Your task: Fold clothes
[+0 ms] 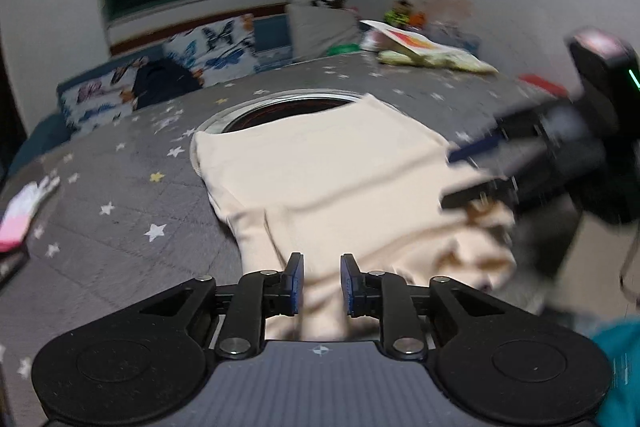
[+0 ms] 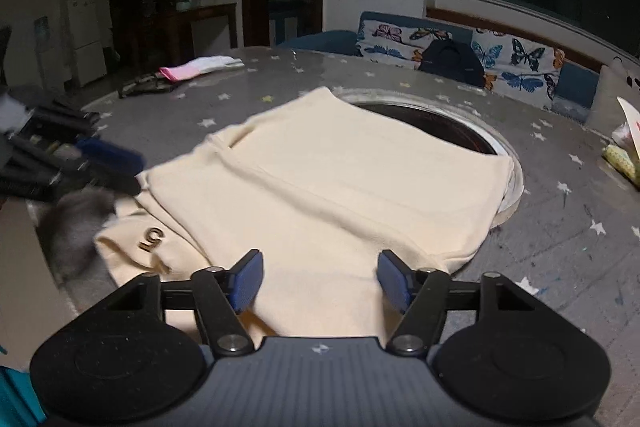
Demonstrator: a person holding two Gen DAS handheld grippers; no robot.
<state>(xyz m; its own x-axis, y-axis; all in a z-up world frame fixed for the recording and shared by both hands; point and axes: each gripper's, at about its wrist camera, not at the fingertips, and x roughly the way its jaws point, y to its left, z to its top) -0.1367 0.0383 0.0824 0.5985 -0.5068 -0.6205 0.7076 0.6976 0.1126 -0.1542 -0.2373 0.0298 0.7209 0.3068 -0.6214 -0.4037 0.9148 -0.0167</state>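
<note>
A cream garment [image 1: 320,167] [image 2: 320,179] lies folded flat on the grey star-patterned table [image 1: 120,187] [image 2: 560,247]. Its far edge partly covers a round metal-rimmed opening [image 1: 288,109] [image 2: 440,125]. My left gripper [image 1: 322,285] is at the garment's near corner. Its blue pads stand a narrow gap apart and a fold of the cloth fills that gap. From the right wrist it shows as a blur [image 2: 132,173] at the cloth's left edge. My right gripper [image 2: 320,279] hovers over the near edge with its jaws wide apart and nothing pinched. It appears blurred [image 1: 460,177] in the left wrist view.
A pink and white cloth [image 1: 24,215] [image 2: 200,67] lies at the table's far rim. Yellow-green items [image 1: 432,57] [image 2: 620,159] sit at another side. Behind the table stands a sofa with butterfly cushions [image 1: 216,51] [image 2: 500,63] and a dark bag [image 1: 164,83] [image 2: 452,61].
</note>
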